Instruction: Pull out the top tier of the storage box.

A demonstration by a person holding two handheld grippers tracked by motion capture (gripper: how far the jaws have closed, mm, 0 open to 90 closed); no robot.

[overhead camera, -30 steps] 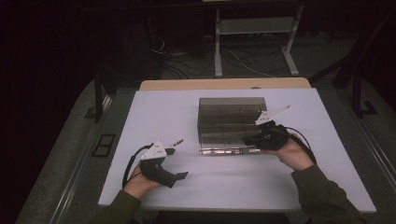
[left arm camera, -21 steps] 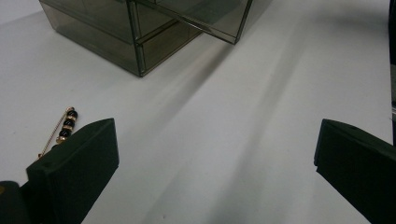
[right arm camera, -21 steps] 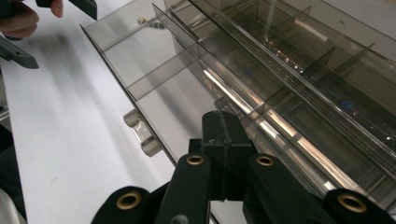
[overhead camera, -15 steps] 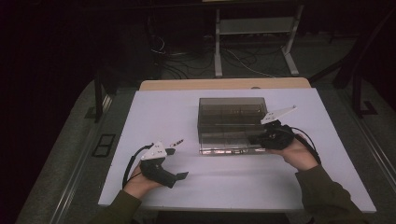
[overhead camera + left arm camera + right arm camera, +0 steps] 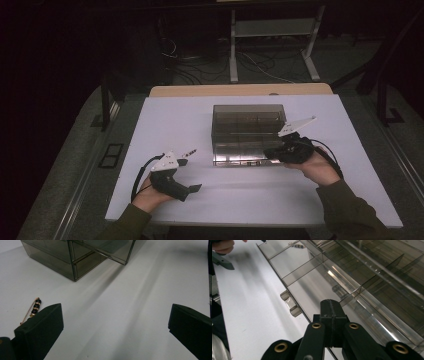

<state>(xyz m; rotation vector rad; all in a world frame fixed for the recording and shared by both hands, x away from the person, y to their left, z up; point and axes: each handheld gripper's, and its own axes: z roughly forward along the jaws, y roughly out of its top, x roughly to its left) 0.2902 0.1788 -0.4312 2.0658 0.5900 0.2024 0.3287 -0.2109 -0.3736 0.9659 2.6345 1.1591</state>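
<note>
Closest to the person's edge of the white table (image 5: 240,200), the left gripper (image 5: 192,187) sits with its jaws spread wide, nothing in them, and a beaded gold pin (image 5: 32,310) lies just beside its jaw. Further in, the right gripper (image 5: 332,311) has its jaws pressed together right at the front of the smoky clear drawer box (image 5: 247,132), over its pulled-out drawer, apparently pinching nothing

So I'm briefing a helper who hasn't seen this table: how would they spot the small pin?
On the white table find the smoky clear drawer box. The pin lies on the bare tabletop by the left claw. It is a thin gold pin strung with dark beads.
</note>
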